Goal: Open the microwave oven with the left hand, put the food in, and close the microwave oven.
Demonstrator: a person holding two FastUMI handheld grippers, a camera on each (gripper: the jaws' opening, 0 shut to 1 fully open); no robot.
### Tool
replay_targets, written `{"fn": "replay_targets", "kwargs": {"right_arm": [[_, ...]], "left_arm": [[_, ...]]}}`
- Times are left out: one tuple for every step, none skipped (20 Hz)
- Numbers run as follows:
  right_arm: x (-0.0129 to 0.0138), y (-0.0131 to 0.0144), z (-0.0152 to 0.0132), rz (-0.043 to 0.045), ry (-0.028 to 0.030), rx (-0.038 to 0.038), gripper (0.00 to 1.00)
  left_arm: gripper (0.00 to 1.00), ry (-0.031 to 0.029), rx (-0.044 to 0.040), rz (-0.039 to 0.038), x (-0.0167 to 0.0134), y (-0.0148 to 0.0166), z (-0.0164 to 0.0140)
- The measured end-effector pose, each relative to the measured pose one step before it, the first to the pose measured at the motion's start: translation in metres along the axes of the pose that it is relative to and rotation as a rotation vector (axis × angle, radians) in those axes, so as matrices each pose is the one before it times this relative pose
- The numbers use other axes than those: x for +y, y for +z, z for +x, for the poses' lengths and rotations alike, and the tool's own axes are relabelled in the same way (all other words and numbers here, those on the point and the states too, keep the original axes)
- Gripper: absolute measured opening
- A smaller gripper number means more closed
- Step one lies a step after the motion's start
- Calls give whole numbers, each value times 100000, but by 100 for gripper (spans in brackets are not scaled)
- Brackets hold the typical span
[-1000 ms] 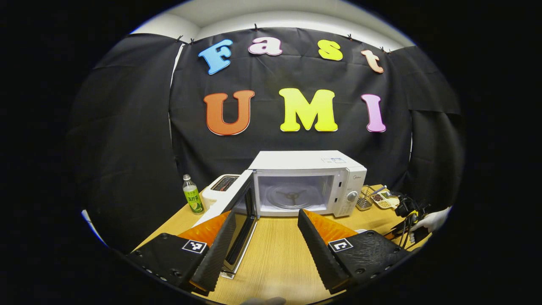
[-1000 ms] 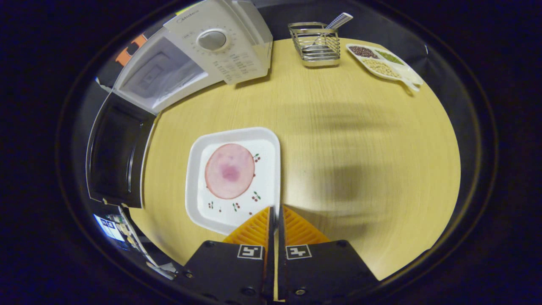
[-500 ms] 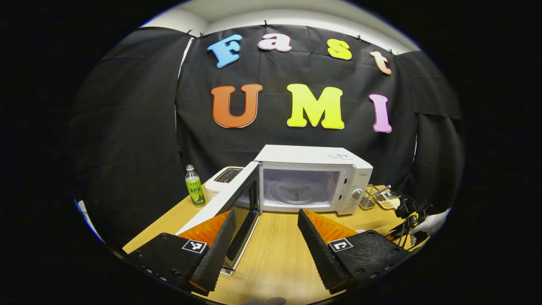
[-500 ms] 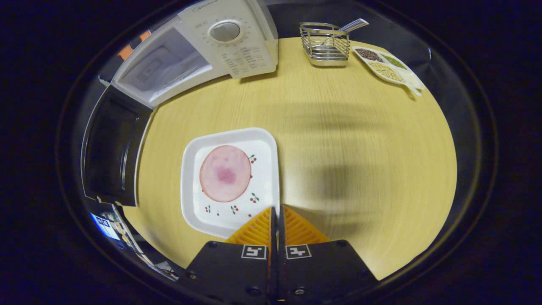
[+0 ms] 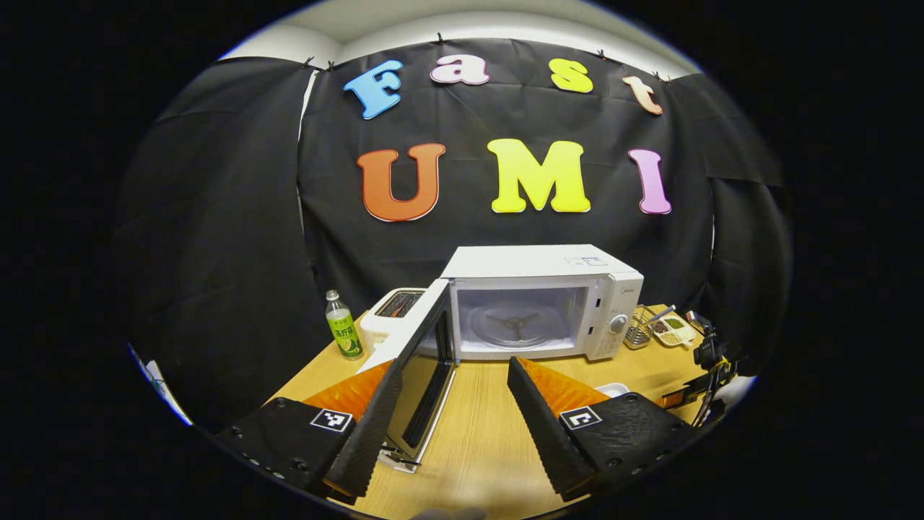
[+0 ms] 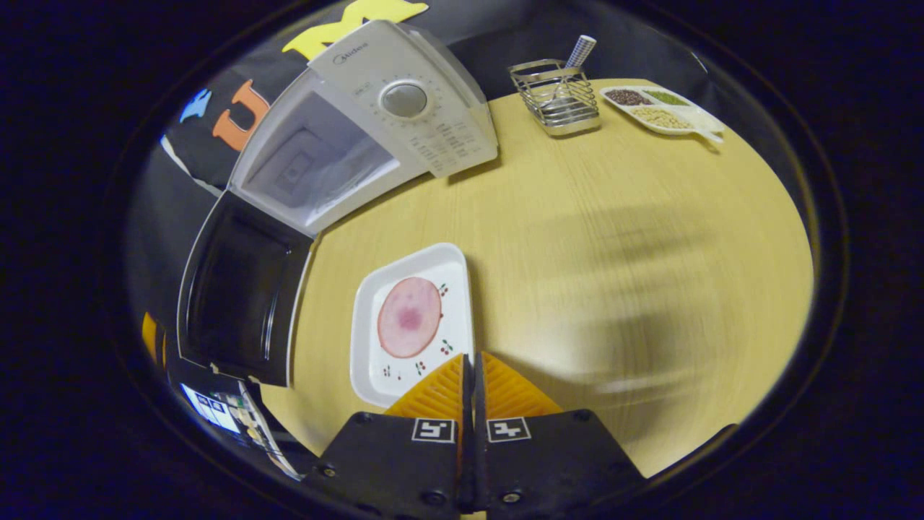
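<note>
- Left gripper view: the left claw (image 5: 451, 412) is spread wide, holding nothing, above the pale wooden bench (image 5: 476, 448). The white microwave oven (image 5: 541, 303) stands ahead, its dark-windowed door (image 5: 419, 368) swung open.
- Right gripper view: the right claw (image 6: 473, 372) is clamped on the rim of the white square plate (image 6: 415, 325) carrying a round pink slice of ham (image 6: 409, 318), in front of the open microwave.

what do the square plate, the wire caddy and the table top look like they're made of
Square plate: glossy white with small printed cherries, probably ceramic or melamine; the look cannot settle which.
Wire caddy: thin shiny silver rods, so likely chromed or stainless metal.
Table top: pale matte wood grain, possibly laminate rather than solid wood.
</note>
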State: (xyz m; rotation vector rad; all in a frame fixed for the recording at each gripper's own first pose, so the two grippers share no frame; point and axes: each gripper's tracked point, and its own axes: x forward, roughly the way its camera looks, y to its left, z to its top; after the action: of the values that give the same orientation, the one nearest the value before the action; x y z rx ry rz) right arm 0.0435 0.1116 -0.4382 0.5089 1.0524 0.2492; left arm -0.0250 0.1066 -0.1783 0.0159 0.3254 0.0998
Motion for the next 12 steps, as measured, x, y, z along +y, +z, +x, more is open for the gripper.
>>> {"fn": "replay_targets", "kwargs": {"right_arm": [[732, 626, -275, 1969, 3059, -3757, 3], [303, 147, -33, 85, 1063, -397, 3], [368, 484, 23, 1171, 1602, -1640, 3], [91, -114, -99, -231, -615, 199, 3], [397, 217, 188, 963, 1642, -1414, 4], [152, 125, 4, 1455, 199, -988, 0], [584, 297, 29, 2932, 3444, -1576, 3], [553, 80, 269, 3259, 1556, -1070, 3], [581, 381, -5, 2583, 1529, -1736, 3], [728, 535, 221, 1733, 896, -2242, 3], [750, 670, 117, 1266, 799, -3464, 3], [1135, 781, 306, 1739, 1771, -4129, 0]], "left_arm": [[89, -539, -244, -121, -211, 214, 16], [88, -586, -108, -382, -323, 222, -5], [89, -331, -183, -550, -144, 142, 46], [89, -238, 165, -268, -96, 29, -8], [89, 203, 68, 125, -15, 42, 92], [88, 310, 332, 273, 65, -53, 21], [88, 103, 57, 274, 38, 125, 6], [88, 115, 219, 557, 146, 56, 5], [88, 126, 106, 654, 35, 13, -83], [89, 221, 6, 580, 39, 116, 48], [89, 224, -129, 342, 126, 173, -35], [89, 453, -377, 80, 100, 163, 84]]}}
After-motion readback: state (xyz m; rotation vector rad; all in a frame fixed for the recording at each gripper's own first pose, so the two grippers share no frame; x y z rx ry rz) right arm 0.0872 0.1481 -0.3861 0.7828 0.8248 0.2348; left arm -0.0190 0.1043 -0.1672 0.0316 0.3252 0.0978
